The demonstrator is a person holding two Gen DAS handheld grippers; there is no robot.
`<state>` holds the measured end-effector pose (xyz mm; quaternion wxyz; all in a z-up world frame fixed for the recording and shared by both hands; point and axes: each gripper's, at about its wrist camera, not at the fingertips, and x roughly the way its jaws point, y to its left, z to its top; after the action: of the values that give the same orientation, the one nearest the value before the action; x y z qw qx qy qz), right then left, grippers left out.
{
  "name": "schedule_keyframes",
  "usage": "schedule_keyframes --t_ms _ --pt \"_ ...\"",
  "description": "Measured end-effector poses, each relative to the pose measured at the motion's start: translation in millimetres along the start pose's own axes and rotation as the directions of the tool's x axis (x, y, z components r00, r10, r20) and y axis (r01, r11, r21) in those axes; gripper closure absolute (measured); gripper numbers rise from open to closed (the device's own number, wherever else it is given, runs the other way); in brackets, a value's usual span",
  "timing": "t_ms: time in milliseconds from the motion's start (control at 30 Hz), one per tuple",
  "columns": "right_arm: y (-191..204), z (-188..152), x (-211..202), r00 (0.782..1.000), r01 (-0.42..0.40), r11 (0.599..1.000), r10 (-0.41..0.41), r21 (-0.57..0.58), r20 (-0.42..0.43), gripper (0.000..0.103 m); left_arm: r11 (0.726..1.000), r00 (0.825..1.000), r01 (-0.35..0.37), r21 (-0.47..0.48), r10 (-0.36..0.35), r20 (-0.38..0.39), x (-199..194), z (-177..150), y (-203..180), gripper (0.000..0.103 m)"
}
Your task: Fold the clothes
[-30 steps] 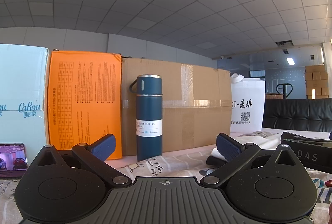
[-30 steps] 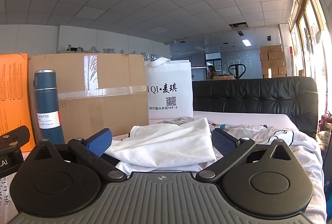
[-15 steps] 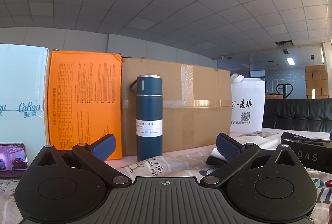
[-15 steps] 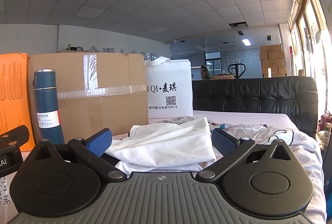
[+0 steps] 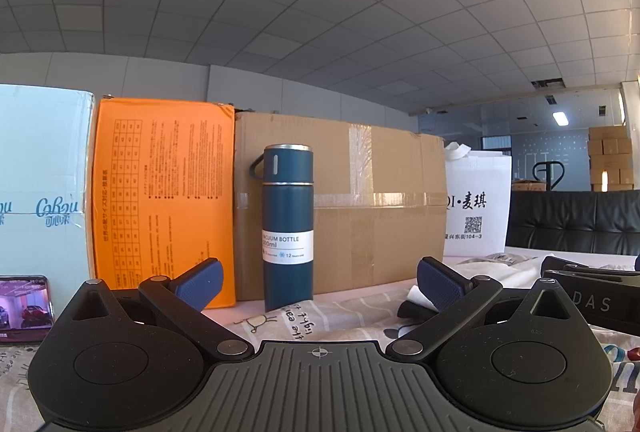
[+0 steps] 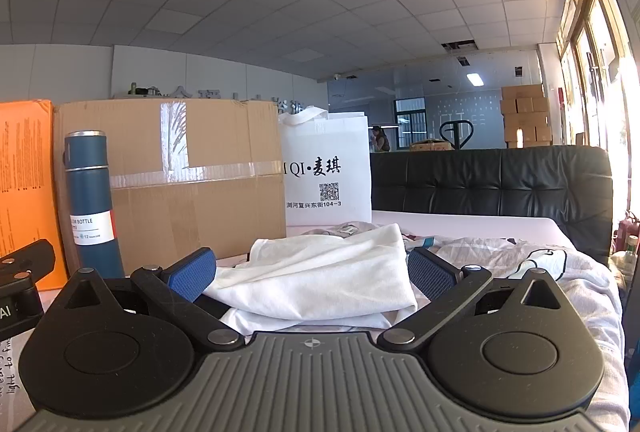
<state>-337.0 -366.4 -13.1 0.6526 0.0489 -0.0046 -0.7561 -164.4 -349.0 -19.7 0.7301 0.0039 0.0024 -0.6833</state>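
White cloth, 1 crumpled garment (image 6: 320, 272), lies on the table (image 6: 480, 228) on a printed sheet (image 6: 552, 264), directly ahead of the right gripper (image 6: 312, 272) and between its 2 blue pads (image 6: 192, 274), which stand wide apart with nothing clamped. The left gripper (image 5: 318, 278) likewise has its 2 pads (image 5: 200, 282) spread apart and empty, above the printed sheet (image 5: 320, 312); a corner of the garment (image 5: 420, 294) shows beside its right pad. Compared with the frames 1.0 s and 0.5 s earlier, neither gripper has shifted and the garment keeps the same folds; the only change is a distant person (image 6: 379, 138) in the background of the right view, now standing further left. Counted along the back of the table: 1 blue bottle (image 5: 287, 228), upright, in front of 1 brown box (image 5: 360, 208); 1 orange box (image 5: 164, 200) just left of the brown one; 1 pale blue box (image 5: 40, 184) at far left; 1 white bag (image 5: 478, 208) at right. 1 phone (image 5: 24, 308) with a lit screen sits at the lower left. 1 black sofa (image 6: 500, 184) stands behind the table.
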Motion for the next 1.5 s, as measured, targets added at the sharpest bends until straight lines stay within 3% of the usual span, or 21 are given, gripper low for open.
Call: schedule_keyframes --t_ms 1500 --pt "1.8 0.1 2.0 1.000 0.008 1.000 -0.008 0.000 -0.004 0.000 0.999 0.999 0.036 0.006 -0.036 -0.006 1.2 -0.1 -1.5 0.000"
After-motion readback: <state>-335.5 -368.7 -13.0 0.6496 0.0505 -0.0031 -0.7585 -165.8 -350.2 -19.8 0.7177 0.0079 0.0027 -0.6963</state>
